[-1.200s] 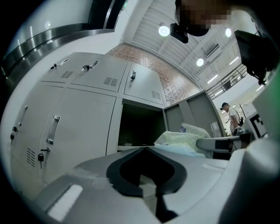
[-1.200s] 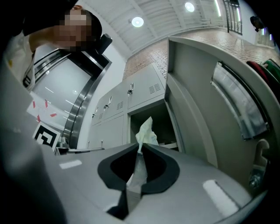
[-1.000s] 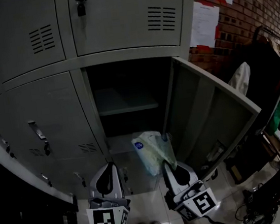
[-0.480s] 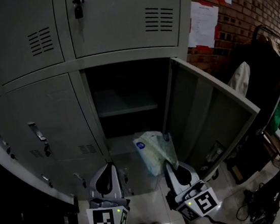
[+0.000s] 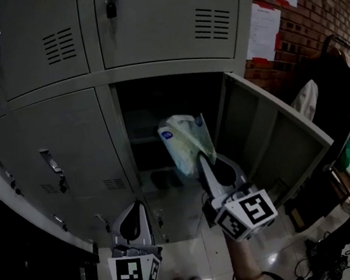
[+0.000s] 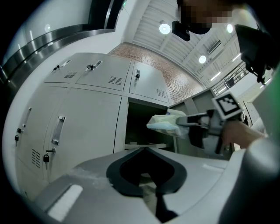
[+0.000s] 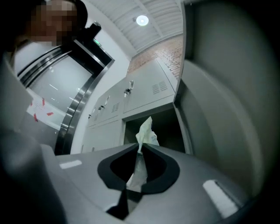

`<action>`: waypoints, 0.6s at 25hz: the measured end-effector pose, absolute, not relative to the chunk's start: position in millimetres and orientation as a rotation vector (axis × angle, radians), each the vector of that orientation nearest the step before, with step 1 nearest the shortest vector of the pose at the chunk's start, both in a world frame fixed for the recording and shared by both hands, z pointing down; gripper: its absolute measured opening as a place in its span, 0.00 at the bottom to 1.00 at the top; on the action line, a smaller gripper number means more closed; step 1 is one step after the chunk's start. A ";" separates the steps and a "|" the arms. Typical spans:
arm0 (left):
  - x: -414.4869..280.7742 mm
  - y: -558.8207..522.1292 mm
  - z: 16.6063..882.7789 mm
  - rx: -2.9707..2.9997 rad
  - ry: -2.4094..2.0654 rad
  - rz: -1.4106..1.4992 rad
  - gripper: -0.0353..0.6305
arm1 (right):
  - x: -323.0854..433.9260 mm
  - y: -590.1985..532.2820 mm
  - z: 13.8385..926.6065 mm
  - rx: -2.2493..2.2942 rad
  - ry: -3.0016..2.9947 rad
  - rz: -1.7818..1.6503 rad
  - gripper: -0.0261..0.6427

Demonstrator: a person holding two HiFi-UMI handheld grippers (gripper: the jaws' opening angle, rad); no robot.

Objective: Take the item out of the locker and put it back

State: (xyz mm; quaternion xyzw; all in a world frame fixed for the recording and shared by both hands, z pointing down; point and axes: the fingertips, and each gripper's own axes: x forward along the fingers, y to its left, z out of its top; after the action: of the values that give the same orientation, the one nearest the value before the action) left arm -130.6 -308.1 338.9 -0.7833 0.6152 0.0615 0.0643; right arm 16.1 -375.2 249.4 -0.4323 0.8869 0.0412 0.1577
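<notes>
One change: raised right hand-held gripper [image 5: 202, 158], clenched on plastic bag [image 5: 185, 142], from lower centre to mid-frame. Brought bag before open locker [image 5: 113, 131] mouth, not inside. Kept left hand-held gripper [image 5: 134, 205] closed, empty. Looked like put-back starting.

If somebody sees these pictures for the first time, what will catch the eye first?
A pale plastic bag, pinched in the right hand-held gripper, is held up in front of the open locker. The locker's door stands wide open to the right. The left hand-held gripper sits lower down, shut and empty.
</notes>
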 end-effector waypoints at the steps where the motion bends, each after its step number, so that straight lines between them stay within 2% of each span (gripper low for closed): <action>1: -131.0 -308.1 340.4 -2.370 1.858 0.182 0.06 | 10.2 -397.2 242.2 -1.255 2.550 0.116 0.06; 8: -140.6 -310.8 350.9 -2.388 1.883 0.162 0.06 | -33.8 -525.9 246.9 -1.392 2.707 -0.039 0.06; 15: -145.3 -324.2 349.4 -2.397 1.876 0.179 0.06 | -51.9 -548.2 263.3 -1.489 2.763 -0.008 0.07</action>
State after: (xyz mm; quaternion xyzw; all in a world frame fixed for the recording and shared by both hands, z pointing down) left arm -145.3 -324.2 349.4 -0.7853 0.6146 0.0585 0.0461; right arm -51.9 -548.2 263.3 -0.4743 0.8804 -0.0026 0.0015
